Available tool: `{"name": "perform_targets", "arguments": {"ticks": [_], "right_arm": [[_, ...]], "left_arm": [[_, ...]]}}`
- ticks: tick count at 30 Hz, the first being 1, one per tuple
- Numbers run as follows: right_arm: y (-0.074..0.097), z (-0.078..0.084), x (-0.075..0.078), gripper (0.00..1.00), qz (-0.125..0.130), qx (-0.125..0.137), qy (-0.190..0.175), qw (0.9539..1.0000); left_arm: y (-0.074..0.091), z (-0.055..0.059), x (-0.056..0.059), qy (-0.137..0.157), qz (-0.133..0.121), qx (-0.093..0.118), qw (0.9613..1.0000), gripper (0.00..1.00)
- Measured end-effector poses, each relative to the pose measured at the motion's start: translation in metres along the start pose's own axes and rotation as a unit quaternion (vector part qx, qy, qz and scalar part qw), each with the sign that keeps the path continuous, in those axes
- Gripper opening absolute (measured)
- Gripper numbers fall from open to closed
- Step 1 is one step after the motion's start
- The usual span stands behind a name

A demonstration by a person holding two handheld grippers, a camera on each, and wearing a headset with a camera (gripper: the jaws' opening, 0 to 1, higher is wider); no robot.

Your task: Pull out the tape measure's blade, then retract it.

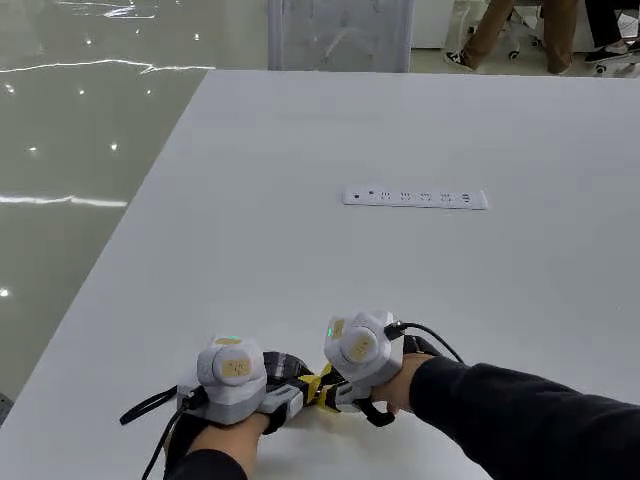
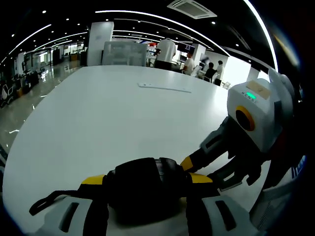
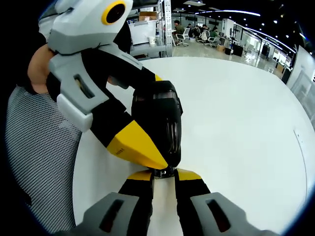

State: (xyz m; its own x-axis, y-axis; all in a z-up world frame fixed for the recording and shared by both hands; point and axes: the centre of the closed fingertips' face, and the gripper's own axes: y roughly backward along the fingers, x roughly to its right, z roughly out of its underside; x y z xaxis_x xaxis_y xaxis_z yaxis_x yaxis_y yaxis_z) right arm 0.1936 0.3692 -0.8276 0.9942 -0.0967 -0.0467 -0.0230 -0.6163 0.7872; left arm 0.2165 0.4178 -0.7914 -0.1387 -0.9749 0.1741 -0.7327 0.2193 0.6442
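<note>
On white tabletop (image 1: 400, 130), black-and-yellow tape measure (image 2: 142, 189) is clamped by left gripper (image 2: 147, 181), metal blade tip (image 3: 164, 172) pinched by right gripper (image 3: 165, 178); extraction judged pending; steady pull needed.

An open-plan office is stretching around this white table (image 1: 400, 130): people (image 2: 167, 49) are standing and sitting beyond it, strip lights (image 2: 162, 17) are shining overhead, glaring off the polished floor (image 1: 80, 130)

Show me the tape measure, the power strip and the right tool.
tape measure (image 2: 142, 187), left gripper view, on its black case.
power strip (image 1: 415, 198), head view, on the middle of its top face.
right tool (image 3: 165, 173), right gripper view, midway between its yellow tips.
</note>
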Motion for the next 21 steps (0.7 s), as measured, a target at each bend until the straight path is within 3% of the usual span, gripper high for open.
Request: {"name": "perform_targets", "arguments": {"ticks": [2, 4, 5, 7, 9, 11, 12, 14, 15, 17, 19, 21], "right_arm": [[0.001, 0.000, 0.002, 0.15, 0.012, 0.002, -0.010, 0.9999], [0.004, 0.002, 0.010, 0.21, 0.041, 0.008, -0.018, 0.9989], [0.006, 0.002, 0.008, 0.28, 0.037, 0.013, -0.023, 0.9990], [0.012, 0.004, 0.008, 0.33, 0.042, 0.022, -0.021, 0.9986], [0.024, 0.013, 0.010, 0.34, 0.049, 0.020, -0.024, 0.9983], [0.034, 0.018, 0.013, 0.39, 0.060, 0.023, -0.036, 0.9973], [0.042, 0.022, 0.017, 0.41, 0.071, 0.026, -0.044, 0.9962], [0.055, 0.027, 0.018, 0.44, 0.077, 0.034, -0.063, 0.9944], [0.065, 0.030, 0.020, 0.45, 0.086, 0.041, -0.072, 0.9929], [0.081, 0.032, 0.023, 0.49, 0.108, 0.061, -0.071, 0.9898], [0.104, 0.047, 0.020, 0.52, 0.122, 0.061, -0.073, 0.9880], [0.121, 0.059, 0.021, 0.55, 0.138, 0.055, -0.075, 0.9861]], "left_arm": [[0.000, 0.000, 0.000, 0.004, 0.001, 0.000, 1.0000, 0.60], [0.001, -0.002, -0.001, 0.013, 0.002, 0.001, 0.9999, 0.61], [0.002, -0.008, -0.005, 0.014, -0.005, 0.016, 0.9998, 0.62], [0.006, -0.019, -0.007, 0.015, 0.000, 0.037, 0.9992, 0.73], [0.006, -0.025, -0.011, 0.033, 0.019, 0.028, 0.9989, 0.87], [0.008, -0.040, 0.003, 0.046, 0.078, 0.052, 0.9945, 1.00], [0.011, -0.041, 0.013, 0.048, 0.119, 0.042, 0.9909, 1.00], [0.013, -0.039, 0.013, 0.030, 0.136, 0.020, 0.9901, 1.00], [0.015, -0.041, 0.012, 0.010, 0.144, 0.022, 0.9893, 1.00], [0.019, -0.048, 0.007, 0.010, 0.144, 0.034, 0.9889, 1.00], [0.025, -0.057, 0.001, -0.005, 0.152, 0.055, 0.9869, 1.00], [0.033, -0.071, -0.004, -0.052, 0.148, 0.098, 0.9827, 1.00]]}}
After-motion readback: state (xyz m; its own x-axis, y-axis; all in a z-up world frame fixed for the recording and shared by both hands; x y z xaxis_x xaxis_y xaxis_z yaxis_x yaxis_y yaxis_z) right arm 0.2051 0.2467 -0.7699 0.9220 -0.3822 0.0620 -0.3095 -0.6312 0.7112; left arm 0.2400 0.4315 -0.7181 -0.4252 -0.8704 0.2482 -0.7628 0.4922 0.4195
